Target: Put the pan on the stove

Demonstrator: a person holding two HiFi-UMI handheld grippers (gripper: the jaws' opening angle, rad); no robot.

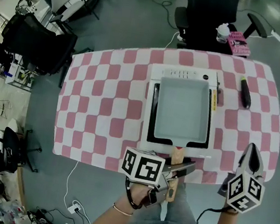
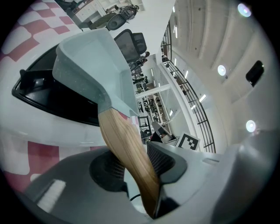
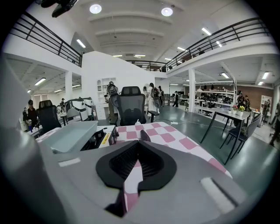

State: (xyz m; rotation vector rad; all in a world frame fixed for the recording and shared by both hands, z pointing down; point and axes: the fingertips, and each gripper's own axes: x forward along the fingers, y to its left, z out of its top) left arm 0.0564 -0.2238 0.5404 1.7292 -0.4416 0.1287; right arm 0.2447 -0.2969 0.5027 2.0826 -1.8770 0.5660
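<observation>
1. The left claw [image 2: 134, 165] is clamped on the pan's wooden handle [image 2: 124, 140], with a ribbed pad on either side. It grips near the handle's free end, and the handle crosses the jaws at a slant.
2. Straight ahead of that claw, the pale grey square pan [image 1: 182, 109] lies over the black glass top [image 1: 153, 117] of the stove [image 1: 184, 74]. Its sides run roughly parallel to the edges of the glass. The handle reaches back over the stove's near edge into the claw. I cannot tell whether the base is fully down or a shade above the glass.
3. The step in hand looks like the final seating and release.
   - A grip this far out on the handle has plenty of leverage, so any roll of the wrist would tip the pan.
   - Lower the handle end until the base sits flat.
   - Check that the pan is square on the glass.
   - Part the jaws only once the stove carries the weight.
   - Then draw straight back along the handle so the pads do not drag it.
4. To the right of the left claw, the right claw [image 3: 139, 144] has its jaws together on nothing. It points out over the checked counter [image 1: 104, 103] and plays no part here.
5. Farther ahead and to the right, a dark pen-like thing [image 1: 245, 93] lies on the counter, well apart from the pan and no obstacle.
</observation>
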